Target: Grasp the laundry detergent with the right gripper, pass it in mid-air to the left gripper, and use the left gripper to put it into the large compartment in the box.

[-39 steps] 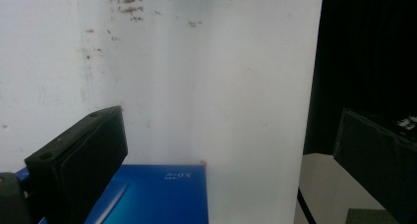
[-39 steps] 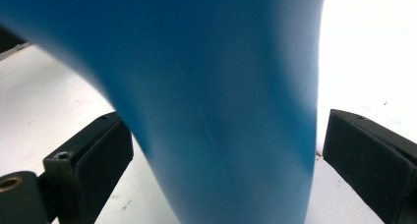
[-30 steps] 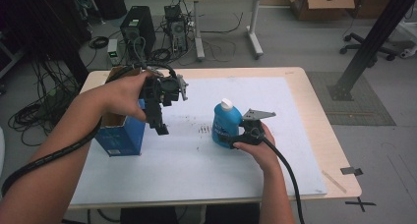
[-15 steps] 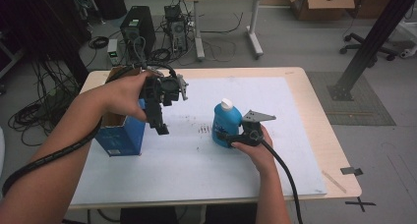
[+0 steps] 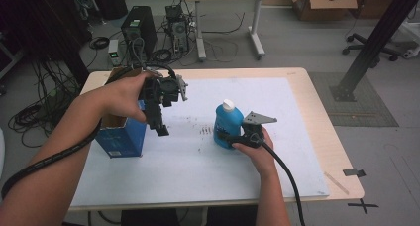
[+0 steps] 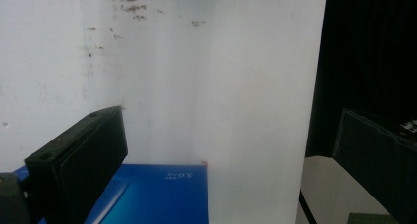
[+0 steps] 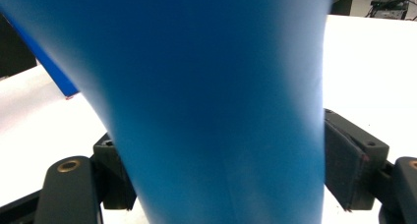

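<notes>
Blue bottle [image 5: 228,124], just one, white cap, stands mid-desk [image 5: 307,137] on the white sheet, one blue box [image 5: 120,137] well left. The right gripper [image 5: 229,138] has been closing, jaws now hugging the bottle [image 7: 216,106]. Left gripper [image 6: 231,155] view: jaws wide open above the box [image 6: 152,197].

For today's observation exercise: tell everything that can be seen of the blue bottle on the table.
The blue bottle looks like smooth plastic, with a white cap on top. It stands upright on the white sheet, right of the blue box and apart from it. The right gripper has its jaws around its lower body; they have just been closing, each at a side.
</notes>
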Available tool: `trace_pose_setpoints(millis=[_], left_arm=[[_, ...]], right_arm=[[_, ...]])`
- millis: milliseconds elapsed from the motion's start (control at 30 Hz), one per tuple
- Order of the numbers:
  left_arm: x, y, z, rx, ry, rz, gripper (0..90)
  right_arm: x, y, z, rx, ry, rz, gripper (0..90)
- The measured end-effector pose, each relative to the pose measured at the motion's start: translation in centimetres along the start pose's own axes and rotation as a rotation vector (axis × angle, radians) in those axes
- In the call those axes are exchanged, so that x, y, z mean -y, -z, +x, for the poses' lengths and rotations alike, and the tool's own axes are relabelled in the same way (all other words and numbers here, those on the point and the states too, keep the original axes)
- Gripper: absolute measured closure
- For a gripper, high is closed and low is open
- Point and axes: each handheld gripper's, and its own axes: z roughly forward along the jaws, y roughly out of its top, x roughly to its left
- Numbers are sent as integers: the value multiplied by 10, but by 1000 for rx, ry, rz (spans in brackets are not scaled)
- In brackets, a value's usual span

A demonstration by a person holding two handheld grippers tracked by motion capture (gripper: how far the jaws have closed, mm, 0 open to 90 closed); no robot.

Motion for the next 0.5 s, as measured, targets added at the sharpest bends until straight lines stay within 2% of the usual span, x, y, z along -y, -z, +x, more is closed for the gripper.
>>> trace_pose_setpoints(millis=[200, 500], left_arm=[[2, -2, 0, 3, 1, 0, 2], [1, -2, 0, 2, -2, 5, 2]], right_arm=[[2, -1, 0, 0, 6, -2, 250], [3, 0, 1, -5, 32, -17, 361]])
